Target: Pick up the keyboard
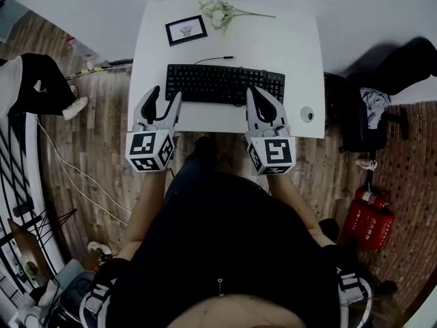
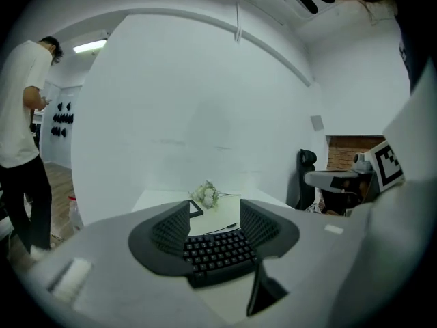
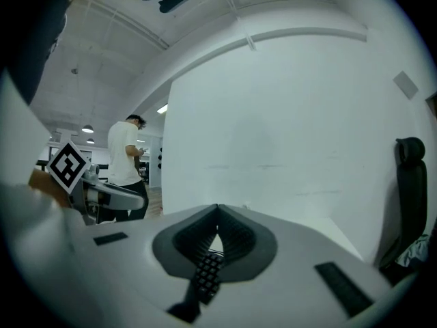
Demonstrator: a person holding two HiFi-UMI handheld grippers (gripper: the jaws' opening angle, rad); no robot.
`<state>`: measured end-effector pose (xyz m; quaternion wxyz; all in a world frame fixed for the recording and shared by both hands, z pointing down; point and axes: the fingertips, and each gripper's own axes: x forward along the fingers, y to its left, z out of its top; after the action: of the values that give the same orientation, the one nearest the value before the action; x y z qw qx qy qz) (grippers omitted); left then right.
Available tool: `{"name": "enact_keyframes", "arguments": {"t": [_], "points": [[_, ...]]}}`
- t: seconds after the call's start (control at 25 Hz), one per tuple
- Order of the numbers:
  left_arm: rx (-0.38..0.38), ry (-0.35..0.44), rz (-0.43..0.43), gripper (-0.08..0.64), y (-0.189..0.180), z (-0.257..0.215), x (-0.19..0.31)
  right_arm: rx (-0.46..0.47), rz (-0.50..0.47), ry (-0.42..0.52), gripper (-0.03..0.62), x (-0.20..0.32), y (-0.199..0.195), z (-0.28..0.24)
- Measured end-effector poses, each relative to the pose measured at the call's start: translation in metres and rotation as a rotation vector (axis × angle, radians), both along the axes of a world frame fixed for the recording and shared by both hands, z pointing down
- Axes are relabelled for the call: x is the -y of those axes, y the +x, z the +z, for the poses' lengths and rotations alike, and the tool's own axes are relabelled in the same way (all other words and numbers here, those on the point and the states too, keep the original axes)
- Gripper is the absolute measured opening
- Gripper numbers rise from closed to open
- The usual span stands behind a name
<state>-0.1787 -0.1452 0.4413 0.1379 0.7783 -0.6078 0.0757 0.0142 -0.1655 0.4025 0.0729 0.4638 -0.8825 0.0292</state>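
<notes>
A flat black keyboard [image 1: 222, 84] with a thin cable [image 1: 213, 59] lies across the white table [image 1: 293, 39], near its front edge; left tongs [image 1: 166, 96] apart by its left end; right tongs [image 1: 257, 93] together, empty, over its right part

The keyboard [image 1: 224, 84] lies mid-way on the table [image 1: 293, 39], with the picture frame [image 1: 186, 30] behind it and the flowers [image 1: 220, 12] right of that frame. The left gripper [image 1: 166, 94] and right gripper [image 1: 257, 91] are at the keyboard's near corners.
</notes>
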Motion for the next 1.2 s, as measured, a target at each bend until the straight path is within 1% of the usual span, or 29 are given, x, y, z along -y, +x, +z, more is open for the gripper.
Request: {"name": "enact_keyframes", "arguments": {"t": [0.12,0.24,0.36,0.48,0.64,0.76,0.84,1.04,1.2], "points": [[-0.008,-0.049,0.021,0.235,-0.011,0.020,0.027,-0.019,0.018,-0.024,0.011,0.025,-0.008,0.013],[0.014,-0.103,0.043,0.235,-0.023,0.043,0.051,-0.032,0.033,-0.044,0.011,0.048,-0.016,0.023],[0.026,-0.174,0.071,0.235,-0.032,0.072,0.068,-0.023,0.065,-0.076,0.012,0.066,-0.021,0.035],[0.019,-0.253,0.092,0.235,-0.040,0.103,0.079,-0.027,0.091,-0.107,0.011,0.081,-0.027,0.048],[-0.027,-0.354,0.109,0.235,-0.049,0.136,0.084,-0.040,0.110,-0.120,0.012,0.095,-0.034,0.052],[-0.082,-0.431,0.136,0.236,-0.051,0.158,0.084,-0.045,0.133,-0.125,0.012,0.103,-0.035,0.056],[-0.102,-0.478,0.158,0.236,-0.051,0.170,0.083,-0.047,0.150,-0.128,0.012,0.106,-0.033,0.058],[-0.145,-0.556,0.202,0.258,-0.048,0.187,0.081,-0.079,0.165,-0.134,0.011,0.107,-0.027,0.059],[-0.181,-0.616,0.210,0.259,-0.048,0.196,0.075,-0.091,0.170,-0.133,0.011,0.104,-0.024,0.059]]}}
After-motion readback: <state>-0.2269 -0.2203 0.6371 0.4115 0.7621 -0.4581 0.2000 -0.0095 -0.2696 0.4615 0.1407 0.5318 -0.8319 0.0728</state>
